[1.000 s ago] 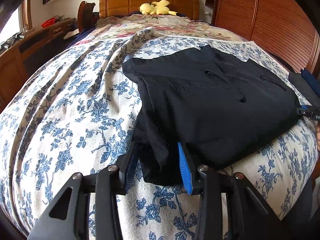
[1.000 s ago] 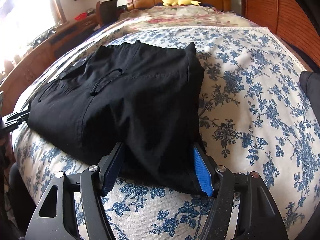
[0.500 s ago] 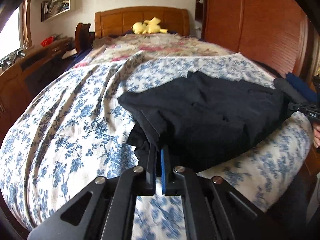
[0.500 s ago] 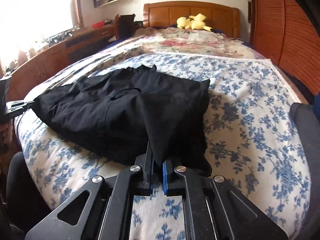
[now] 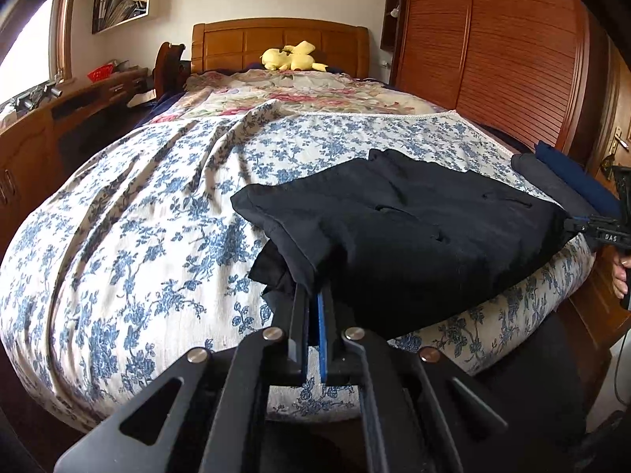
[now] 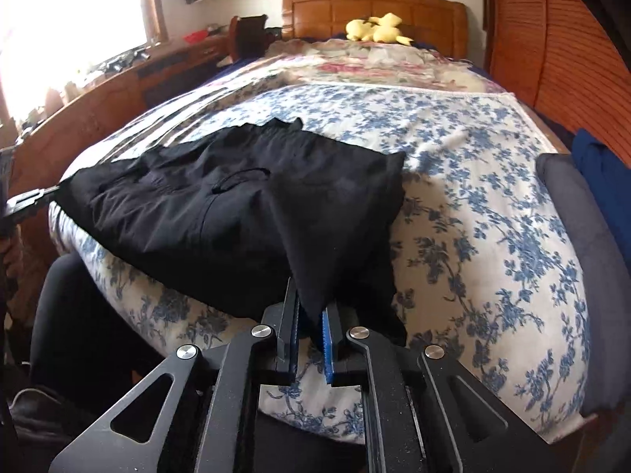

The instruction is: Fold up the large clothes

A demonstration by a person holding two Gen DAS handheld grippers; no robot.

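Observation:
A black garment (image 5: pixel 414 236) lies folded on the blue-flowered bedspread (image 5: pixel 138 216) near the bed's foot. My left gripper (image 5: pixel 313 291) is shut on its near left corner, which is drawn up off the bed. In the right wrist view the same garment (image 6: pixel 221 213) stretches to the left. My right gripper (image 6: pixel 311 307) pinches its near right corner into a taut peak; its jaws are opening slightly, with the cloth still pressed between the blue pads. Each gripper shows at the edge of the other's view: the right gripper (image 5: pixel 591 228) and the left gripper (image 6: pixel 31 199).
Folded grey (image 6: pixel 572 213) and navy clothes (image 6: pixel 603 165) are stacked at the bed's right edge. A yellow plush toy (image 5: pixel 292 59) rests by the headboard. A wooden desk (image 5: pixel 39 126) runs along the left and a slatted wardrobe (image 5: pixel 512 59) along the right. A person's dark-clad leg (image 6: pixel 71 315) stands at the bed's foot.
Both grippers went from open around the garment's near edge to closed on it. They then rose and drew back, pulling the two near corners up off the bed.

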